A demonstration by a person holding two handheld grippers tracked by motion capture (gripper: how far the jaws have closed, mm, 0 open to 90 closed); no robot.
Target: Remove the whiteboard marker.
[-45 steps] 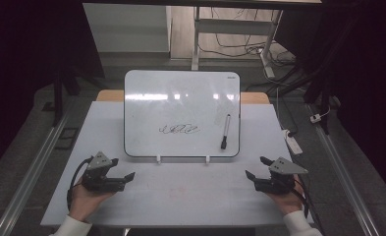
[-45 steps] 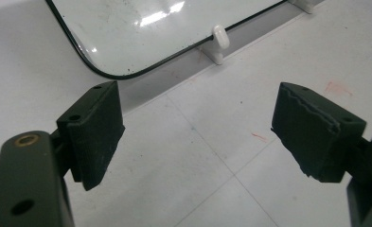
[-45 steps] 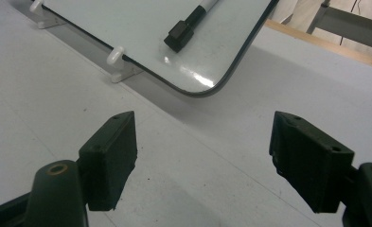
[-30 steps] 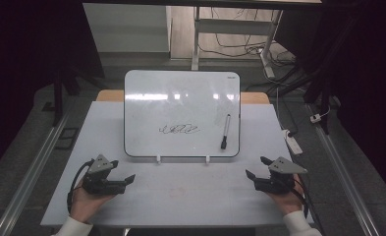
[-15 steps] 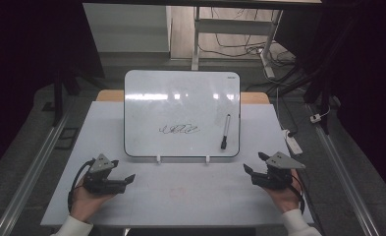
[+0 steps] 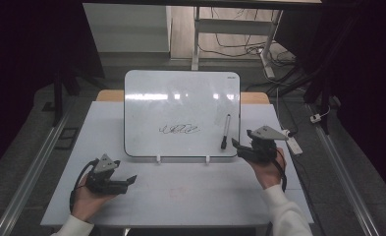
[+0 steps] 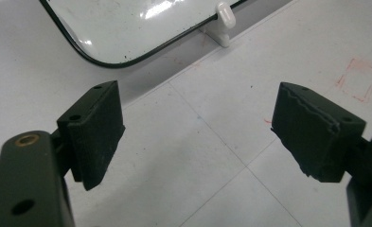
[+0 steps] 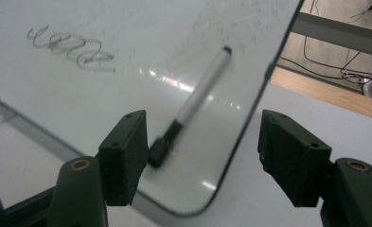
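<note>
A whiteboard (image 6: 180, 105) with a black scribble (image 6: 179, 130) lies on the white table (image 6: 180, 191). A marker (image 6: 225, 131) with a black cap rests on the board near its right edge. My right gripper (image 6: 235, 144) hovers at the board's lower right corner, just below the marker's capped end. In the right gripper view the marker (image 8: 193, 106) lies ahead between the jaws, close to the left one; the jaws have just been closing a little, they stand open and apart from it. My left gripper (image 6: 130, 180) rests open on the table at the front left, nothing between its jaws.
Two small white clips (image 6: 157, 158) hold the board's front edge. A white power strip (image 6: 293, 142) lies off the table's right side. Cables run over the floor behind the table. Faint red marks (image 7: 358, 80) show on the tabletop.
My right hand has lifted and moved up toward the board's lower right corner and the marker. The left hand has stayed where it was.
</note>
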